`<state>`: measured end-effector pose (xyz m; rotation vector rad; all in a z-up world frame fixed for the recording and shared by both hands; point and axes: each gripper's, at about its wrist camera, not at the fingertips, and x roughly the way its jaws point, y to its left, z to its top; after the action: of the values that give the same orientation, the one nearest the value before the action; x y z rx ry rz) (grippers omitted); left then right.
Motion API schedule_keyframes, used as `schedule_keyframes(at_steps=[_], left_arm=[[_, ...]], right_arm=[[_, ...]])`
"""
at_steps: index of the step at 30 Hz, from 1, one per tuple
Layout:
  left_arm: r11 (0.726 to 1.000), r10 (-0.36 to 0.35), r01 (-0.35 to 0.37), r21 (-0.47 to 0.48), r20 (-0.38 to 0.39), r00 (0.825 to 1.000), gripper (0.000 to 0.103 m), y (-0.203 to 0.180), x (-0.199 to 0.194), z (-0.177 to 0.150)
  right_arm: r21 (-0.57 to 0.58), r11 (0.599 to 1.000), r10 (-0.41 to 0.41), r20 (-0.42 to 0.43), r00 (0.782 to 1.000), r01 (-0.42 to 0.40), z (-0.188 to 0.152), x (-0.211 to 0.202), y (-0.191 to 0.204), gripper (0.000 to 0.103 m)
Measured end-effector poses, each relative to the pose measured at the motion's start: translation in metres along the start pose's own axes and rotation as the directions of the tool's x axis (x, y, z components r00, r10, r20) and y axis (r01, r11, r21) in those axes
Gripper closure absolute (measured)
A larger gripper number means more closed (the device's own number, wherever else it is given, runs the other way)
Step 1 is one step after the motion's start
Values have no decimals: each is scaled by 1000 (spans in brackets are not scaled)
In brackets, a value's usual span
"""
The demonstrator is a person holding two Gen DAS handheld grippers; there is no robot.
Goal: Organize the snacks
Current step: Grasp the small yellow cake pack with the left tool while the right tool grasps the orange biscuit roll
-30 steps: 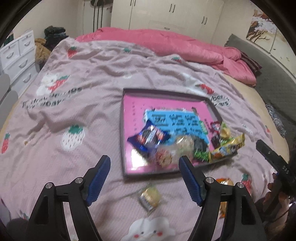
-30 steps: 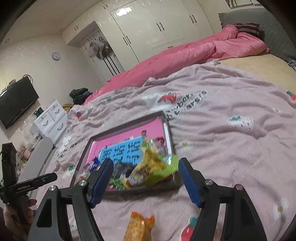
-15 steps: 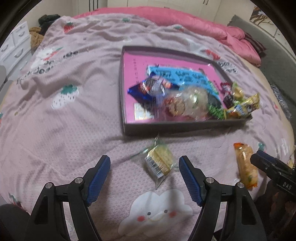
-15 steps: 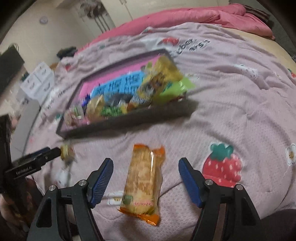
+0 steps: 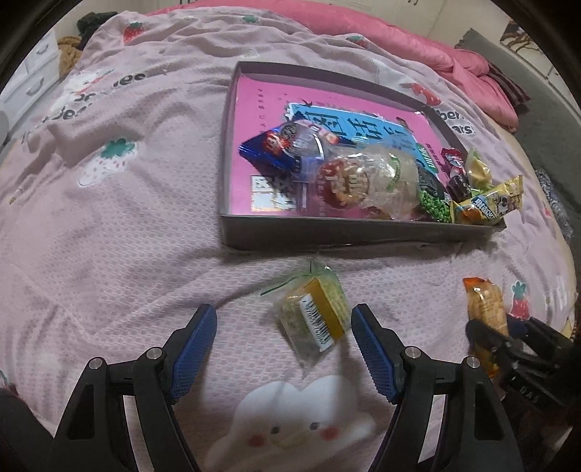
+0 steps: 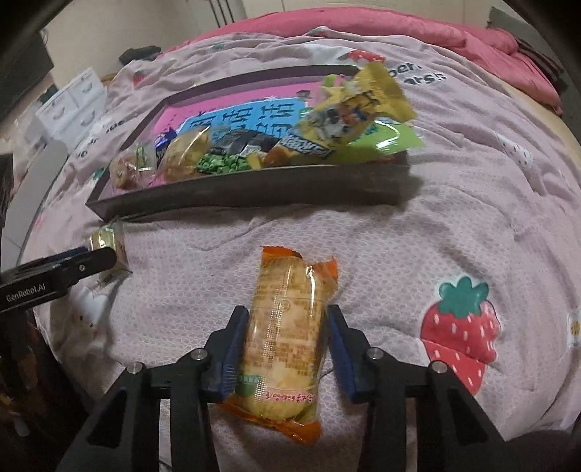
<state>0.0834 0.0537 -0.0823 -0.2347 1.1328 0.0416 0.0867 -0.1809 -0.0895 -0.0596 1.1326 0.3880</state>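
A dark tray (image 5: pixel 326 237) with a pink floor holds several wrapped snacks; it also shows in the right wrist view (image 6: pixel 254 188). A small clear packet with a yellow cake (image 5: pixel 312 312) lies on the blanket just in front of the tray, between the wide-open fingers of my left gripper (image 5: pixel 283 341), closer to the right finger. An orange-wrapped cake (image 6: pixel 283 334) lies on the blanket between the fingers of my right gripper (image 6: pixel 285 345), which have closed onto its sides. The orange cake also shows in the left wrist view (image 5: pixel 484 305).
The pink strawberry-print blanket (image 5: pixel 109 218) covers the bed. A rolled pink duvet (image 5: pixel 381 32) lies at the far side. White drawers (image 6: pixel 72 105) stand left of the bed. A yellow wrapper (image 6: pixel 359 105) overhangs the tray's right corner.
Both grippers have dropped toward the blanket. The left now straddles the small yellow packet. The right has closed in from wide open onto the orange cake.
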Motion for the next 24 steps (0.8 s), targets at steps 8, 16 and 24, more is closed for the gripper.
schedule_keyframes(at_steps=[8, 16, 24], left_arm=[[999, -40, 40, 25, 11, 999, 68, -13, -2, 1], [996, -78, 83, -38, 109, 991, 68, 10, -49, 14], [996, -72, 79, -30, 195, 978, 68, 15, -78, 35]], right_arm=[[34, 997, 65, 79, 995, -68, 5, -21, -7, 67], [18, 988, 142, 249, 958, -152, 20, -62, -2, 67], [-44, 986, 165, 360, 918, -160, 47, -84, 10, 67]])
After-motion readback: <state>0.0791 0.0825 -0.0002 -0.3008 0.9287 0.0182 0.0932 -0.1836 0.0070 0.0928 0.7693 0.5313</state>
